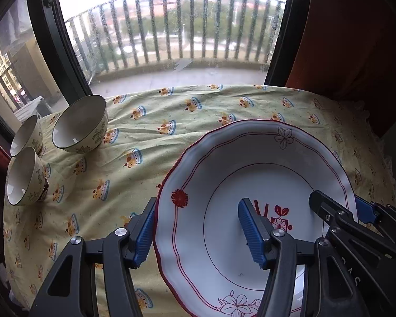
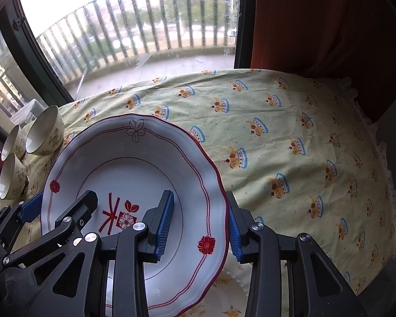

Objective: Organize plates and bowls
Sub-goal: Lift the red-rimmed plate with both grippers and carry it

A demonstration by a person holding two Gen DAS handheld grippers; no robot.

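Both tools clenching opposite rims, left tool (image 1: 200, 235) and right tool (image 2: 200, 227), lifting stiff, breakable, glazed plate (image 1: 232, 169).

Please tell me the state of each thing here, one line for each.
Plate: held tilted above the cloth by both grippers.
Left gripper: jaws closed on plate's left rim.
Right gripper: jaws closed on plate's right rim.
Three bowls: upright, empty, unstacked.
Cloth: spread, wrinkled.

Three floral bowls (image 1: 79, 124) (image 1: 26, 135) (image 1: 26, 176) are sitting on the desk's yellow printed cloth (image 1: 171, 121) — one larger, two smaller — and one white red-rimmed plate (image 1: 224, 174) is showing above it.
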